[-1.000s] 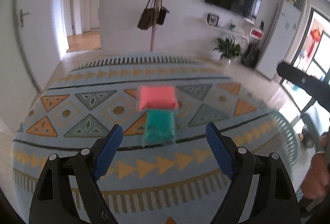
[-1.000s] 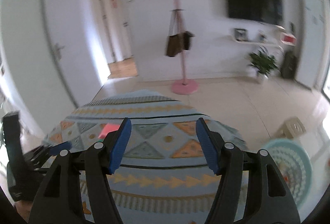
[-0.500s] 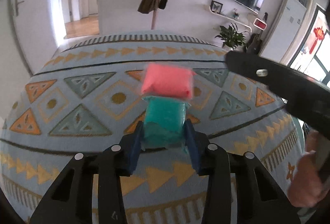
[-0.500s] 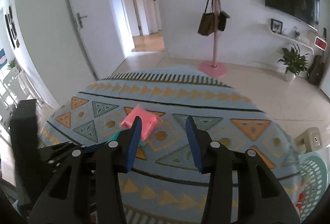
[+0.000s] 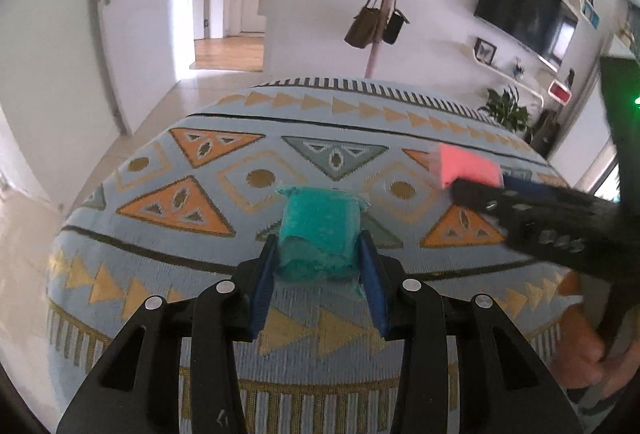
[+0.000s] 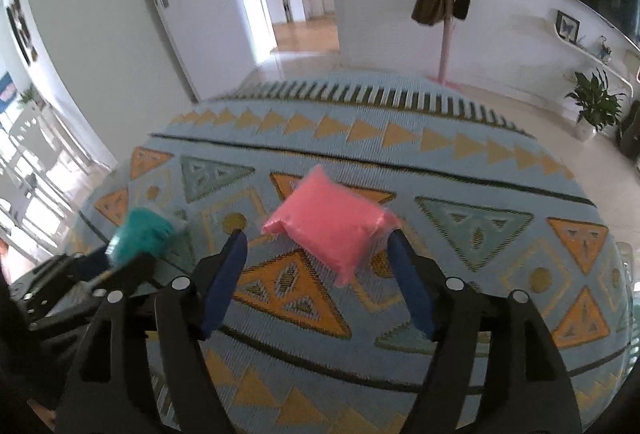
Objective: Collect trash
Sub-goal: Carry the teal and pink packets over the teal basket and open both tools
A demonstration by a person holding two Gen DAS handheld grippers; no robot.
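Teal crinkled packet [image 5: 318,234], pink packet [image 6: 334,224]

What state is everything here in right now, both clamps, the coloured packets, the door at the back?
Left gripper: shut on the teal packet.
Teal packet: squeezed between its blue pads.
Right gripper: open, jaws just widened, straddling the pink packet.
Pink packet: lying on the rug, not gripped.
Rug: spread flat.
Hallway door: open.

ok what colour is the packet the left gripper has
Teal packet, clamped in the left gripper; clearest in the left wrist view.
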